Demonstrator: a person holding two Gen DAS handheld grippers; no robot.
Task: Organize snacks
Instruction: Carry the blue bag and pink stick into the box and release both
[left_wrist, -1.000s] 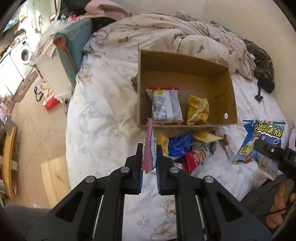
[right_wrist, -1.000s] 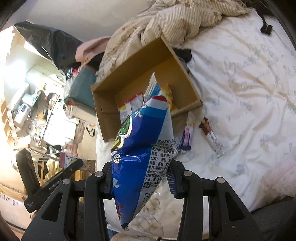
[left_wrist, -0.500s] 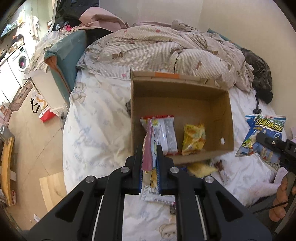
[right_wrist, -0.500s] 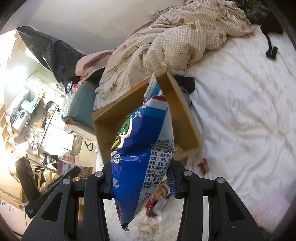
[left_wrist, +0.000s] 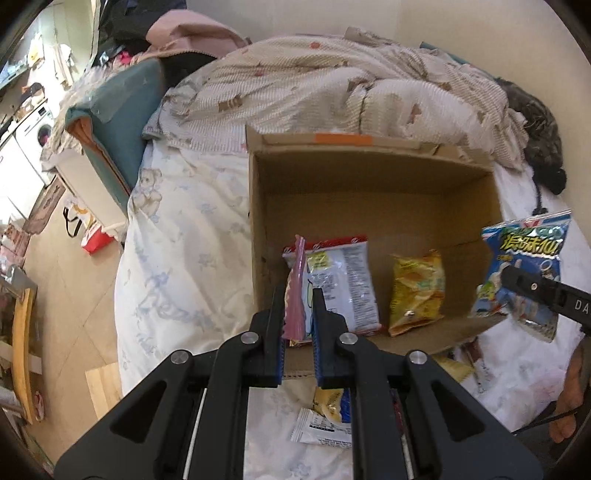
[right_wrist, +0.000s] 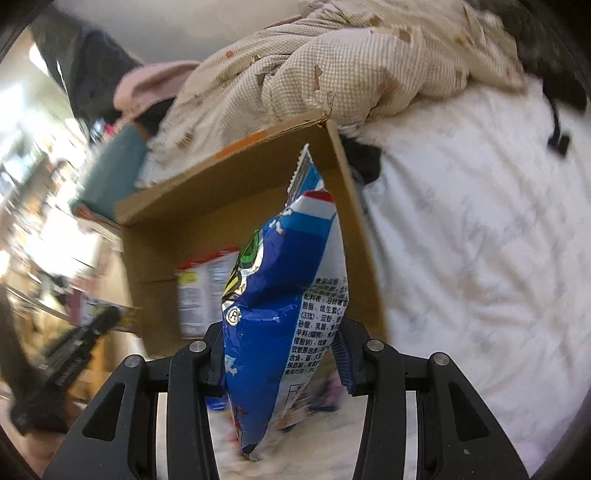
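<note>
An open cardboard box (left_wrist: 369, 177) lies on the bed, with a white and red snack bag (left_wrist: 343, 280) and a yellow snack bag (left_wrist: 415, 288) inside it. My left gripper (left_wrist: 298, 295) is shut on a thin pink snack packet (left_wrist: 295, 295) and hangs over the box's near left corner. My right gripper (right_wrist: 282, 332) is shut on a puffy blue chip bag (right_wrist: 280, 302), held upright over the box's (right_wrist: 236, 192) near right side. In the left wrist view that blue chip bag (left_wrist: 524, 273) shows at the right, above the box's right wall.
Loose snack packets (left_wrist: 325, 417) lie on the white sheet (left_wrist: 177, 258) in front of the box. A rumpled checked duvet (left_wrist: 332, 92) is heaped behind the box. The bed's left edge drops to a tiled floor (left_wrist: 62, 295). A person's hand (left_wrist: 569, 398) shows at the right.
Both grippers have moved forward from above the loose snacks to over the box, each keeping its packet. The box now fills more of both views. The right gripper has rolled somewhat.
</note>
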